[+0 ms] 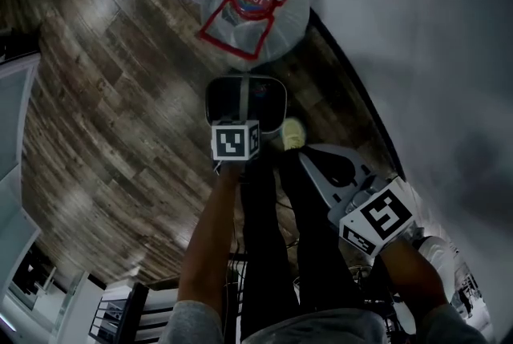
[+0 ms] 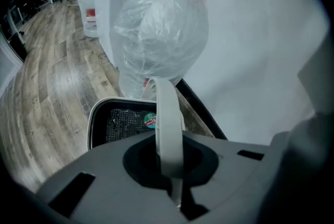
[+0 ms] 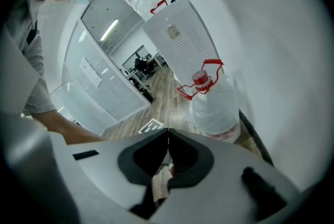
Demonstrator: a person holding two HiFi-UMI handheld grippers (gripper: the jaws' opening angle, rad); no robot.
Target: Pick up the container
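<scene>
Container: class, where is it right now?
Centre of the head view, the container is held by its handle in the left gripper, over the wood floor, near the plastic-wrapped water jug.

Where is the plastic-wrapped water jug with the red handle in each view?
Head view: water jug at top centre.
Left gripper view: jug upper centre, large.
Right gripper view: jug right of centre, just above the jaws.
Shared landmark: black baseboard beside the jug, along the white wall.
</scene>
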